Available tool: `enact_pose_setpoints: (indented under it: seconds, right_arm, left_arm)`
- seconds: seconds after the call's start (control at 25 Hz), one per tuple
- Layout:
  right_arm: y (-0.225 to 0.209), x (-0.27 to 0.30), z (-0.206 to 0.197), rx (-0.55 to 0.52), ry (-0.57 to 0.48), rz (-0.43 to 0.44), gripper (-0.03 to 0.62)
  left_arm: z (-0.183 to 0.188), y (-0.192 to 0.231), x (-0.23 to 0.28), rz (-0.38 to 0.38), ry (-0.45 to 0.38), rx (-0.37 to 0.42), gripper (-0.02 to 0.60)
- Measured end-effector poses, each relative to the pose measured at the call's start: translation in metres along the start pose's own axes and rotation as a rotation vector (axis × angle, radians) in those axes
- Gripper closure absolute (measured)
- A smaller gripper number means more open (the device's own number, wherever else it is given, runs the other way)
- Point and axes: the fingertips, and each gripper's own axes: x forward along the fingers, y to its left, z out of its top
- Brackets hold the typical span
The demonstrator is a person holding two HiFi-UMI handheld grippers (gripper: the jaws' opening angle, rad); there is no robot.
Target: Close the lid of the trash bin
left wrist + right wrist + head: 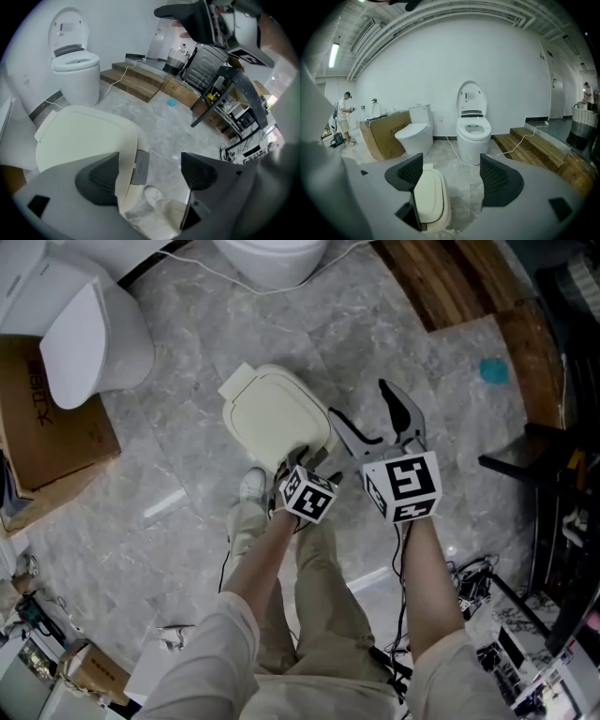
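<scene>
Left gripper (150, 171) hovers, jaws spread, over the near edge of the cream trash bin (446, 216), whose lid (79, 133) lies down. Right gripper (452, 174), jaws wide and empty, hangs with the bin below its left jaw.

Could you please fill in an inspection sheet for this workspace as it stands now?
Surface: grey marbled tile floor.
Job's things: cream trash bin, lid appears down.
Clutter: cardboard box; small teal object.
Grippers: left claw open over the bin's near edge; right claw open, empty, beside it.
Cables: white cable past the toilets; black cable tangle.
Surroundings: open-lidded toilet, second toilet, wooden steps.
</scene>
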Motion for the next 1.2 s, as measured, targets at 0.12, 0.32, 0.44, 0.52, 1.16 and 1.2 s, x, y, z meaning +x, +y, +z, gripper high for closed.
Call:
enact_pose_setpoints:
  seconds: [0.12, 0.32, 0.44, 0.52, 1.16, 1.2]
  right_arm:
    - [0.001, -0.001, -0.006, 0.005, 0.003, 0.0, 0.204]
    - [0.003, -0.004, -0.018, 0.011, 0.01, -0.001, 0.206]
    - [0.004, -0.006, -0.024, 0.014, 0.015, -0.002, 0.206]
    - [0.004, -0.007, -0.027, 0.016, 0.018, -0.002, 0.206]
    - [0.005, 0.002, -0.047, 0.029, 0.052, 0.006, 0.207]
    - [0.006, 0.003, -0.048, 0.028, 0.056, 0.008, 0.207]
  left_arm:
    - [0.001, 0.001, 0.003, 0.004, -0.015, -0.042, 0.192]
    - [-0.002, 0.002, 0.007, 0.01, -0.015, -0.063, 0.192]
    - [-0.006, 0.0, 0.01, 0.008, 0.004, -0.057, 0.192]
    - [-0.007, 0.0, 0.011, 0.011, 0.009, -0.049, 0.19]
    - [-0.01, 0.002, 0.02, 0.023, 0.009, -0.053, 0.183]
    - [-0.01, 0.002, 0.02, 0.019, 0.006, -0.061, 0.183]
